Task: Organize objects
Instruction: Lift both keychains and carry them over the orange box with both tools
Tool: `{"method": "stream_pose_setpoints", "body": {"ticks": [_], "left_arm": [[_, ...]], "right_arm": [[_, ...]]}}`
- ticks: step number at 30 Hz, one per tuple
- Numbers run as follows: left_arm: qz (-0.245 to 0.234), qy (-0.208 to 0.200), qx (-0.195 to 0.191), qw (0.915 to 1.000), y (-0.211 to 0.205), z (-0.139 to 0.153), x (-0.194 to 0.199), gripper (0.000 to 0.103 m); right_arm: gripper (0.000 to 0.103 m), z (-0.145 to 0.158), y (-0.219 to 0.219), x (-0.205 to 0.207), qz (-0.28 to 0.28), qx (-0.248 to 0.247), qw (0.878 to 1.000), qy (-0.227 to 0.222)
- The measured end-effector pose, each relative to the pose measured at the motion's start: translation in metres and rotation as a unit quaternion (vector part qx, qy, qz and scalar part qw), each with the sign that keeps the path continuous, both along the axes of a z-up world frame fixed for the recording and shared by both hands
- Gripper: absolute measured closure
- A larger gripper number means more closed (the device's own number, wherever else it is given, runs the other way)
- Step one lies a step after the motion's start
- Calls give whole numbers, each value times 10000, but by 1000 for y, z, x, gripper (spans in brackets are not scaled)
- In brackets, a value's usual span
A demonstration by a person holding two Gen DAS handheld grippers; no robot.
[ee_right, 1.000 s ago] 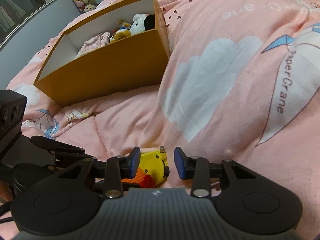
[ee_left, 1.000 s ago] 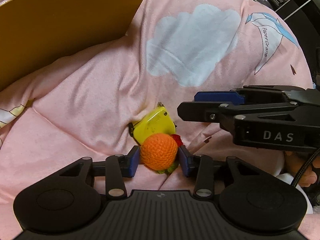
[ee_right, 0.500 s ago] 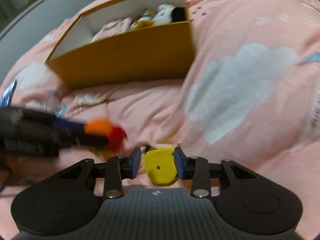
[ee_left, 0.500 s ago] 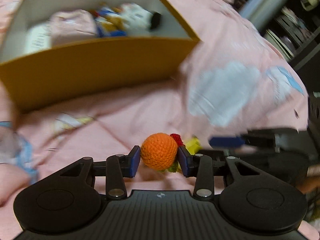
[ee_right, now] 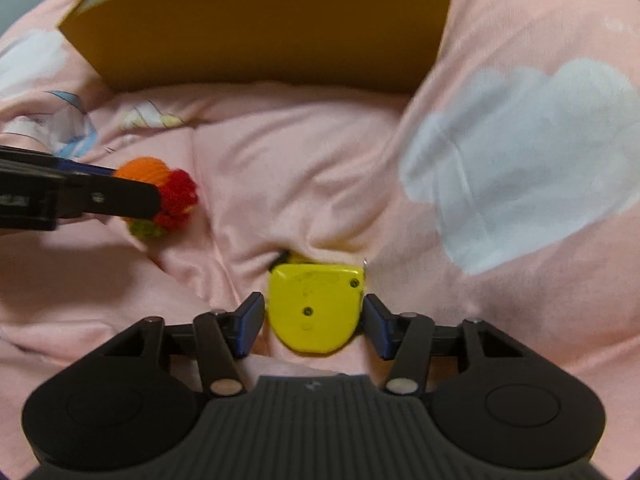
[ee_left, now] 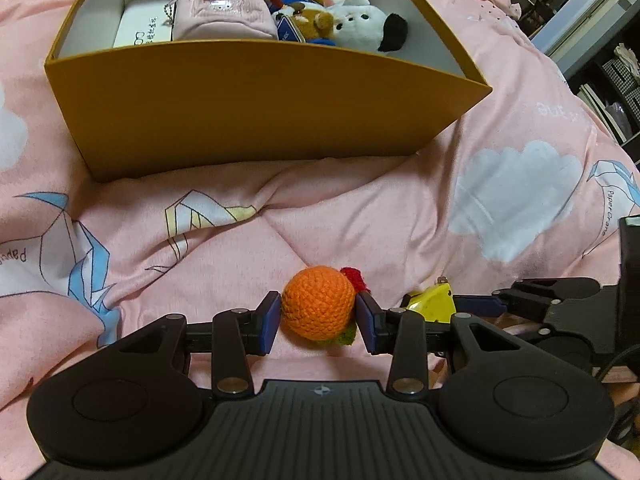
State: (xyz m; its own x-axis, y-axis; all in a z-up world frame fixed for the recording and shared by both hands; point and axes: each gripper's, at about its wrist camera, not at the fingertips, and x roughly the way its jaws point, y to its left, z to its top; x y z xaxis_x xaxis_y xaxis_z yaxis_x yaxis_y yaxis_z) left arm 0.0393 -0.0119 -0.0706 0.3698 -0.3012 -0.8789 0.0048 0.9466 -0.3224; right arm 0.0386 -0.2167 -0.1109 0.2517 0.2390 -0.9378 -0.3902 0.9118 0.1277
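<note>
My left gripper is shut on an orange crocheted ball with red and green trim, held above the pink quilt. It also shows in the right wrist view at the left. A yellow tape measure lies on the quilt between the fingers of my right gripper; whether the pads press on it is unclear. It shows partly in the left wrist view, beside the right gripper's fingers. An open mustard cardboard box stands beyond both grippers.
The box holds a pink pouch, a white item and plush toys. The pink quilt is rumpled with folds. Dark shelving stands at the far right.
My left gripper has lifted the orange ball off the quilt and turned toward the box. My right gripper has moved in around the yellow tape measure.
</note>
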Motion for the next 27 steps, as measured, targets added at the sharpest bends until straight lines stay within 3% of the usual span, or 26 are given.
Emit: {"method": "stream_pose_setpoints", "body": {"ticks": [8,14,19,27], "left_arm": [[-56,-5,13,10000,-2,3,0,57],[-111,-219,-89,9997,-1,7,-4,57],[-191,-590,-155,9980,-2,21,-7,57],[-167,-1230,-465,9912,-3,64,-6,57]], "right_arm": [[48,0,0,-1,36,7,10000,-45],[49,13,-2,-10,98,34,9994,-342],[49,33,-1,-8,200,199,9969,-733],[49,91,5,0,665,316,9855,-1530]]}}
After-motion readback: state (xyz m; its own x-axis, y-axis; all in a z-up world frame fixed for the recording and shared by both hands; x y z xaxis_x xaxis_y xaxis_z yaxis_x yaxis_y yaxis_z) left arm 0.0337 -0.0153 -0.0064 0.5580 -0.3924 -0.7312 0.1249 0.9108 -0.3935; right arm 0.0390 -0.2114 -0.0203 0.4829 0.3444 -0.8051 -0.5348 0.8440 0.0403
